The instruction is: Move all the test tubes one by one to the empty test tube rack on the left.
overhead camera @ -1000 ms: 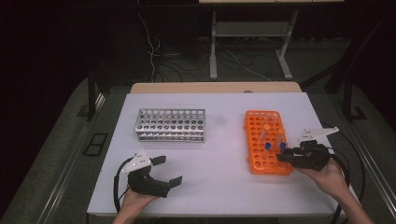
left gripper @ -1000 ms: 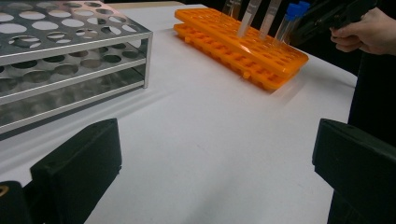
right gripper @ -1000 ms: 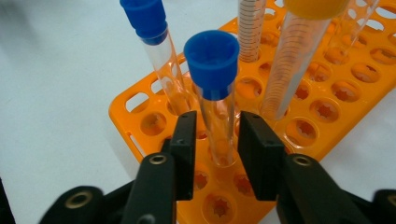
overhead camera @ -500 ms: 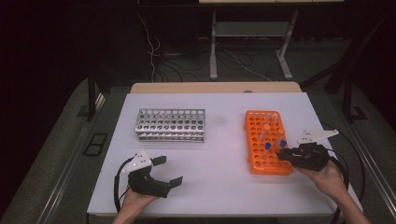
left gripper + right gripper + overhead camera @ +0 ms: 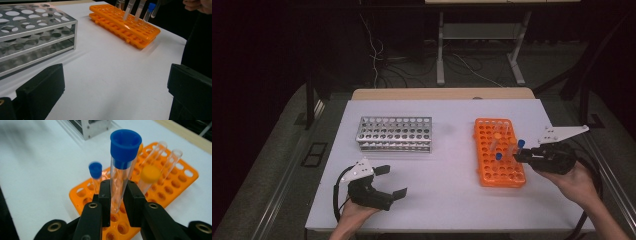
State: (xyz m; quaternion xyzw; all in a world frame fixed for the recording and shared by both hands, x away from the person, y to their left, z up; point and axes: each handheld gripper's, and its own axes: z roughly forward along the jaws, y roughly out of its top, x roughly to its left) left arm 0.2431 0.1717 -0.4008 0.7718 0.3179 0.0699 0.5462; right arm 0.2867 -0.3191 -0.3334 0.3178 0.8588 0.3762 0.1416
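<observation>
On the white table the orange rack has not shifted. The right gripper has risen, its jaws pinching a blue-capped tube now lifted above that rack. The left gripper stays put, jaws spread.

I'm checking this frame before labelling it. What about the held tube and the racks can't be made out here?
- Blue-capped tube, right gripper view: its lower end is hidden behind the right gripper fingers, so whether it has cleared the orange rack is unclear.
- Second blue-capped tube, same view: blurred.
- Metal rack, left gripper view: cut off by the left edge.
- Tube contents, high view: too small.
</observation>
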